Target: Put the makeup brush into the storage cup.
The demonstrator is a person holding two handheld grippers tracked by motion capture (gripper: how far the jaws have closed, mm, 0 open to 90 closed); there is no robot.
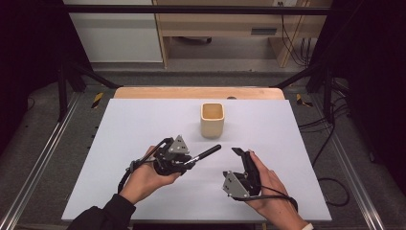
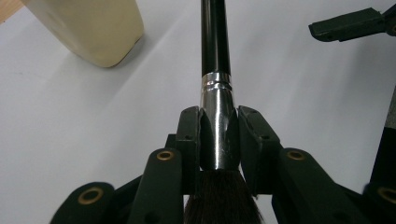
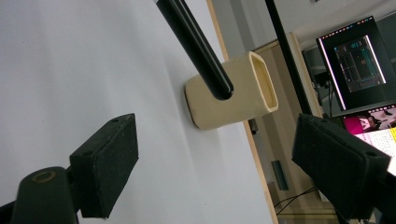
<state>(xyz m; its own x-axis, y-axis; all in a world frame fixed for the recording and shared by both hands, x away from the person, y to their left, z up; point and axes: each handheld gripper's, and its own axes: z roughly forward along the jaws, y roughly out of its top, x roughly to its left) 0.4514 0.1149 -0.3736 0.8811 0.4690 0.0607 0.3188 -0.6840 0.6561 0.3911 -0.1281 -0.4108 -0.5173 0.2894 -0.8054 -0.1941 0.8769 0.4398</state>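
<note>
A fixed high camera looks forward and down across the white table (image 1: 143, 124) from the person's side, taking in both hands. The left gripper's (image 2: 219, 135) camera sits close behind its jaws, facing along a black brush (image 2: 215, 42) toward the cream cup (image 2: 93, 28). The right gripper's (image 3: 229, 163) camera, rolled sideways, faces the table's far edge. All three views share the cup (image 1: 212, 120) and brush handle (image 3: 196, 46).
</note>
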